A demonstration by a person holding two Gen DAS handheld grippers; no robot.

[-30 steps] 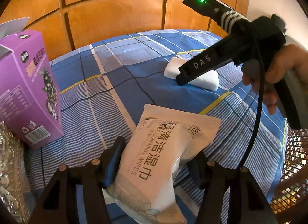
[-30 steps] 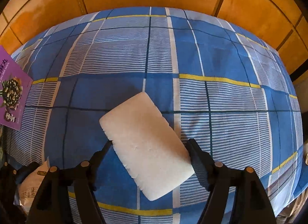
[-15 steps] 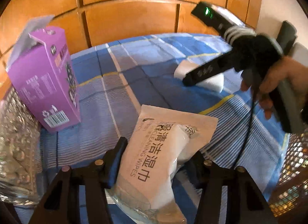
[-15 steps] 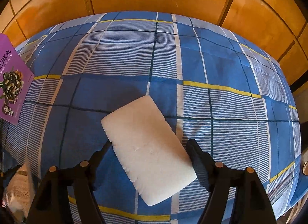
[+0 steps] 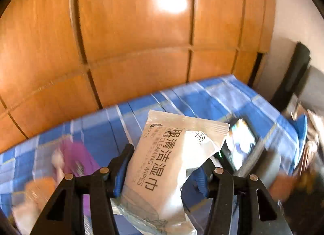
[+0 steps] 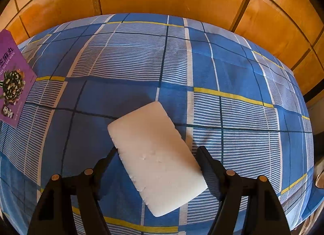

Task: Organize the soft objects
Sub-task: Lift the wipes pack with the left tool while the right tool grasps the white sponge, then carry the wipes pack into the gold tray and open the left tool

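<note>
Gripping the pack of cleaning wipes between both fingers, our left gripper is now carrying it high above the blue checked bedspread, where a moment ago it was sitting low near the purple box; the blurred view is suggesting a fast swing, so we are judging it is heading for its drop-off. Our right gripper is waiting with fingers apart around the white sponge block, which is lying flat, not yet squeezed
</note>
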